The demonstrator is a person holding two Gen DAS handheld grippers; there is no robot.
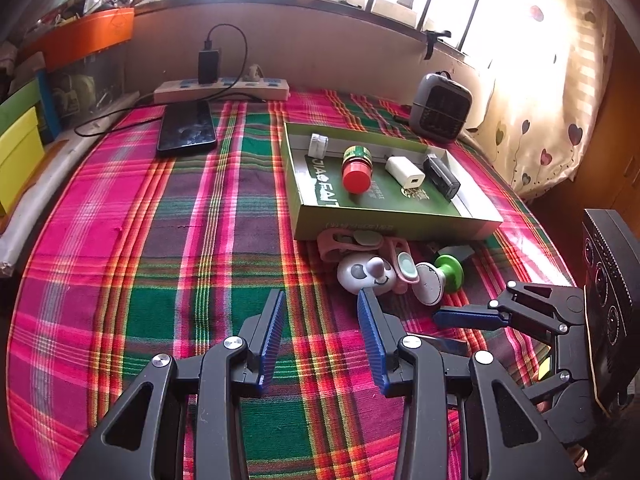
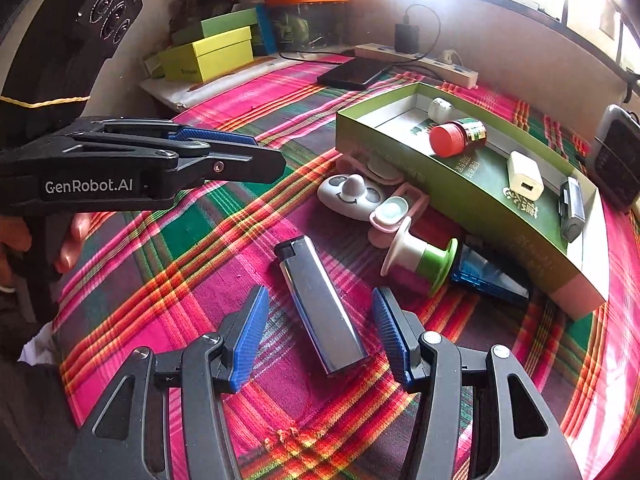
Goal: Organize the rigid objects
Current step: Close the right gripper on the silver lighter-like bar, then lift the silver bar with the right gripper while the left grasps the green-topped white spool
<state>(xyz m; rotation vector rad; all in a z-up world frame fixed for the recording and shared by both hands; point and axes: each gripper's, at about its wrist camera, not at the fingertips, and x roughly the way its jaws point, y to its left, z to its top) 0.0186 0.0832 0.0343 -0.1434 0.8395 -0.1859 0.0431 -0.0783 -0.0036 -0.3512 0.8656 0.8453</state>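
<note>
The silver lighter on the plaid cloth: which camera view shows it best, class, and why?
The right wrist view. There the silver lighter lies whole on the cloth between the open fingers of the right claw, untouched. In the left wrist view only a dark sliver shows beside the left claw's finger.

"GenRobot.AI" on left claw (image 2: pixel 272 160)

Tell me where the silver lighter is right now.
In the right wrist view, the silver lighter lies flat on the plaid cloth between the open right gripper, untouched, just left of the green-and-white spool.
</note>
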